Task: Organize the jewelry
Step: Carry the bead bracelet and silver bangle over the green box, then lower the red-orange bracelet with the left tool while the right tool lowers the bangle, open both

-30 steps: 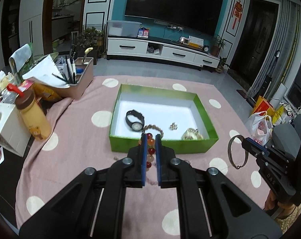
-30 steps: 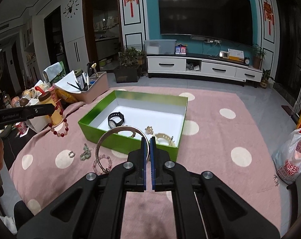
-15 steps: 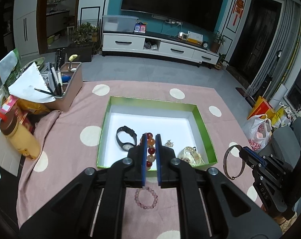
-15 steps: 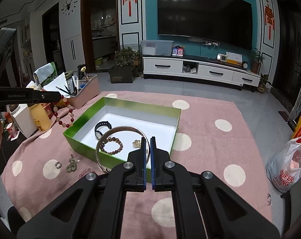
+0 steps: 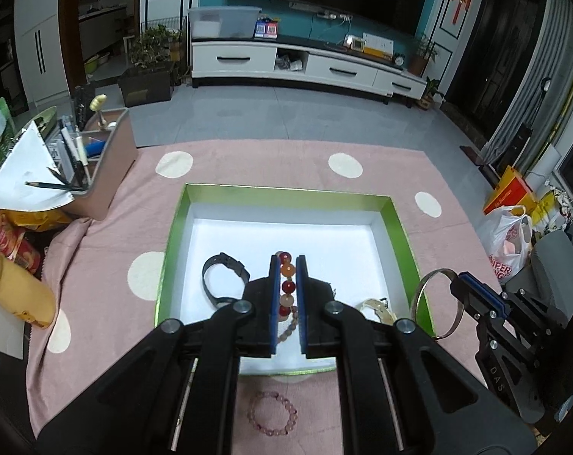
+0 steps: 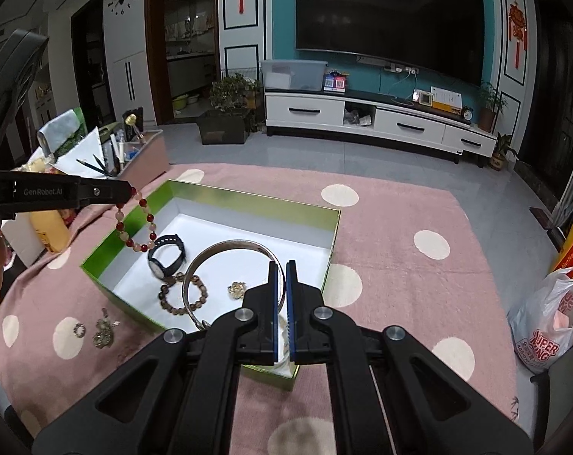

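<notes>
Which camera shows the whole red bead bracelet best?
The right wrist view: there the red bead bracelet hangs as a full loop from the left gripper above the green box. The left wrist view shows only a short row of its beads pinched between the fingers.

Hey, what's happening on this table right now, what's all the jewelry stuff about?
A person with a gripper in each hand is sorting jewelry into a green box. The left gripper is shut on a red and orange bead bracelet hanging over the box; the right gripper is shut on a silver bangle. A black watch, a brown bead bracelet and a small gold piece lie inside. A pink bracelet remains on the cloth.
</notes>
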